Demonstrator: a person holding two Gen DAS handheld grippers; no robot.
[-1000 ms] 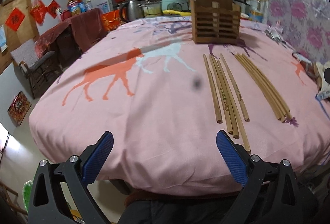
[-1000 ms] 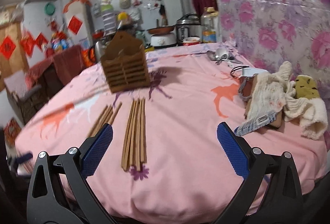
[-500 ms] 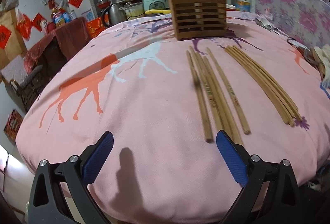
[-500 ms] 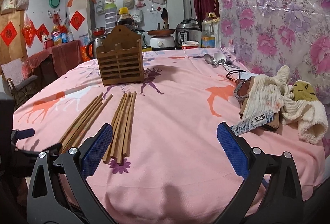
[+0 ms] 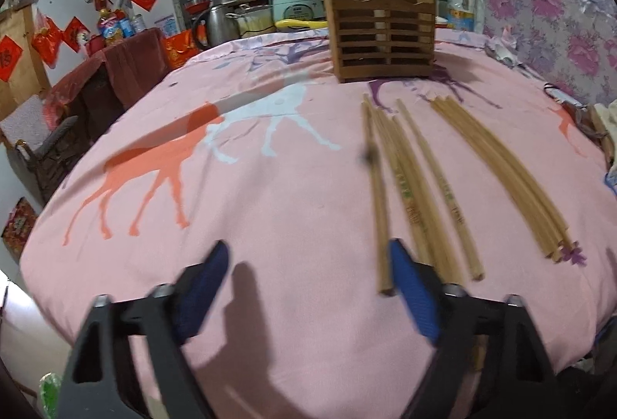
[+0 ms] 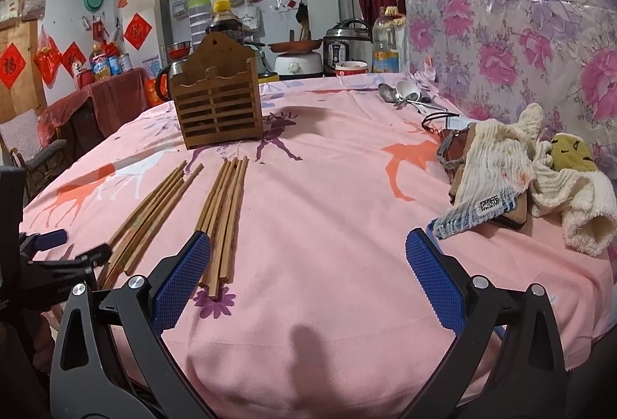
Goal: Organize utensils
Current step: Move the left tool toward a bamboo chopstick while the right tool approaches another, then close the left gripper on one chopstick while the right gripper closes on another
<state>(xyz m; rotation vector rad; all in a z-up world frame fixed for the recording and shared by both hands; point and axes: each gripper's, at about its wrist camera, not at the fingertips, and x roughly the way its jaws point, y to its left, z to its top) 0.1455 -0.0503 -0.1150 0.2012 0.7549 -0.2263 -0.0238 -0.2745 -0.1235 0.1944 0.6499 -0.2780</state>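
Observation:
Two groups of wooden chopsticks lie on the pink tablecloth. In the left wrist view the near group point(image 5: 408, 187) runs up from my right fingertip, and the second bundle point(image 5: 501, 172) lies further right. A slatted wooden utensil holder point(image 5: 381, 37) stands upright behind them. My left gripper point(image 5: 308, 288) is open and empty, low over the cloth, its right pad beside the near chopstick ends. In the right wrist view my right gripper point(image 6: 308, 276) is open and empty, with the bundle point(image 6: 225, 214), the other group point(image 6: 154, 210) and the holder point(image 6: 218, 106) ahead at left.
Metal spoons point(image 6: 401, 95) lie at the far right of the table. A heap of cloths and a pouch point(image 6: 520, 179) sits at the right edge. Kettles, bottles and cookers point(image 6: 343, 48) crowd the counter behind. The left gripper point(image 6: 50, 253) shows at the right view's left edge.
My left gripper has moved forward over the table toward the near chopstick group, whose ends now reach its right pad. The right gripper has shifted slightly forward. Both stay open.

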